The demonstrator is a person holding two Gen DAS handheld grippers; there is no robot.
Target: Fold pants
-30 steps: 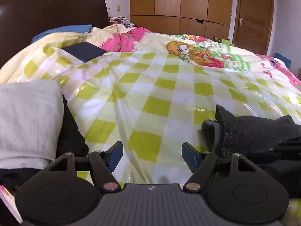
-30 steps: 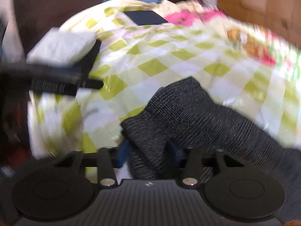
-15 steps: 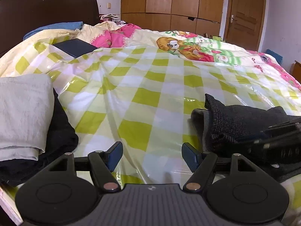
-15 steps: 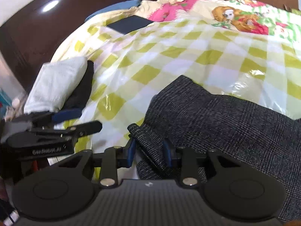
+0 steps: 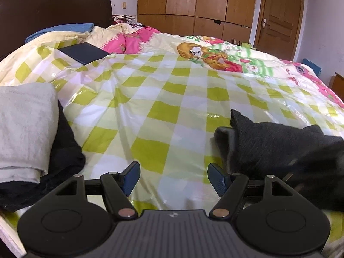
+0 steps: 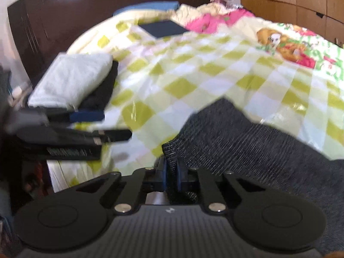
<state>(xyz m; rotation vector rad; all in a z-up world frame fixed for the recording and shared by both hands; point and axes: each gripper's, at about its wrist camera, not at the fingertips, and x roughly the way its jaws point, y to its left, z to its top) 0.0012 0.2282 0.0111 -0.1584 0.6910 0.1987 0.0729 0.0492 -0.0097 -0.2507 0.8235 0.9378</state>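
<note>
The dark grey checked pants point(image 6: 247, 142) lie on the yellow-and-white checked sheet point(image 6: 193, 75), spreading to the lower right. My right gripper point(image 6: 171, 175) is closing its jaws on a corner edge of the pants, and the blue pads press the fabric between them. In the left wrist view the same pants point(image 5: 268, 142) sit at the right, blurred where the right gripper overlaps them. My left gripper point(image 5: 173, 179) hovers open over bare sheet, with nothing between its fingers. The left gripper point(image 6: 96, 126) also shows at the left of the right wrist view.
A folded white cloth point(image 5: 23, 129) rests on a folded black garment point(image 5: 64, 157) at the bed's left edge. A dark flat book-like item point(image 5: 83, 52) and blue and pink bedding lie near the brown headboard point(image 5: 53, 4). Wooden wardrobes point(image 5: 215, 6) and a door stand behind.
The right gripper's jaws have come together onto the pants' corner, and the gripper has shifted a little with the fabric. The left gripper has stayed put, still open.
</note>
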